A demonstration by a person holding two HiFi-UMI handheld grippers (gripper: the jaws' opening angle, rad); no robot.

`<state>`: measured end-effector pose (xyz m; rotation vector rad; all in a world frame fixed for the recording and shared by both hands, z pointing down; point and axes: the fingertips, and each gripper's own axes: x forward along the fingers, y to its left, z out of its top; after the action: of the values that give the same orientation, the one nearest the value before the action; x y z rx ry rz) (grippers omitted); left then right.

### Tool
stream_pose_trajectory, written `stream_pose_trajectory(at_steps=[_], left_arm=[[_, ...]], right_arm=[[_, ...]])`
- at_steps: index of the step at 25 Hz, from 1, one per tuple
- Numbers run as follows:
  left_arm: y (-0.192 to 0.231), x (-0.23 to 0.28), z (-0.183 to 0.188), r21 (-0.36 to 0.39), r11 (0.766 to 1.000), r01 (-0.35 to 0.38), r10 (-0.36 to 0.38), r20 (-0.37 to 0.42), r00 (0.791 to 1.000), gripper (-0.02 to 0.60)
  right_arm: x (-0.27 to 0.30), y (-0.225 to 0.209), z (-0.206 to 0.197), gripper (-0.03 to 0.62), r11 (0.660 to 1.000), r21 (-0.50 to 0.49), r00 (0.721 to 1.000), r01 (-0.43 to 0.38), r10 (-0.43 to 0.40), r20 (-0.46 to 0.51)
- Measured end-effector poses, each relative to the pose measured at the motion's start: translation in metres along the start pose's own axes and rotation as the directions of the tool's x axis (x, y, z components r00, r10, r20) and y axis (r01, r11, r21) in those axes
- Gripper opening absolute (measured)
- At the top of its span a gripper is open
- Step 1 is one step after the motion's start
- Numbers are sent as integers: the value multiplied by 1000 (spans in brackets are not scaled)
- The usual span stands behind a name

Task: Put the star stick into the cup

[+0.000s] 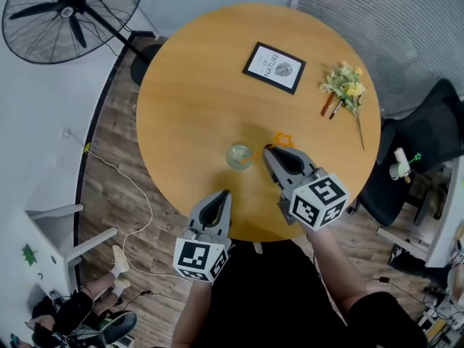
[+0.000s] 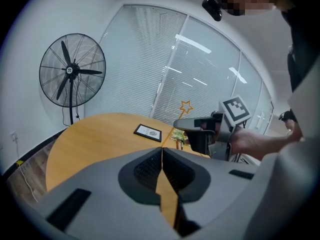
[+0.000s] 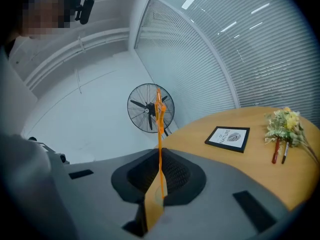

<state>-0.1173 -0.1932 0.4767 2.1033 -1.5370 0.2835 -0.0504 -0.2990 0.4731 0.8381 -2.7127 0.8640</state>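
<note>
Well beyond the cup [image 1: 239, 156]: frame [image 1: 274, 67], flowers [image 1: 346, 84].

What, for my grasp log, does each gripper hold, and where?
The right gripper pinches the star stick by its shaft, below the star; the left gripper is shut, empty.

Most of the star stick [image 1: 283, 138] behind the right claw [image 1: 270, 151]; fan [image 1: 70, 9] partly beyond the top edge.
</note>
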Motion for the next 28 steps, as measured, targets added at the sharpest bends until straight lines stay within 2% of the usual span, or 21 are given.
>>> stream_pose_trajectory(at_steps=[5, 13, 28], left_arm=[[12, 9, -4, 0, 1000, 29, -29, -32, 999, 0], [21, 19, 0, -15, 999, 47, -48, -42, 998, 0], [34, 27, -2, -40, 998, 45, -46, -46, 998, 0]], right_arm=[[11, -6, -12, 26, 999, 44, 1000, 21, -21, -16], [23, -15, -31, 26, 995, 88, 997, 45, -39, -71], [37, -24, -60, 28, 987, 149, 988, 56, -33, -153]])
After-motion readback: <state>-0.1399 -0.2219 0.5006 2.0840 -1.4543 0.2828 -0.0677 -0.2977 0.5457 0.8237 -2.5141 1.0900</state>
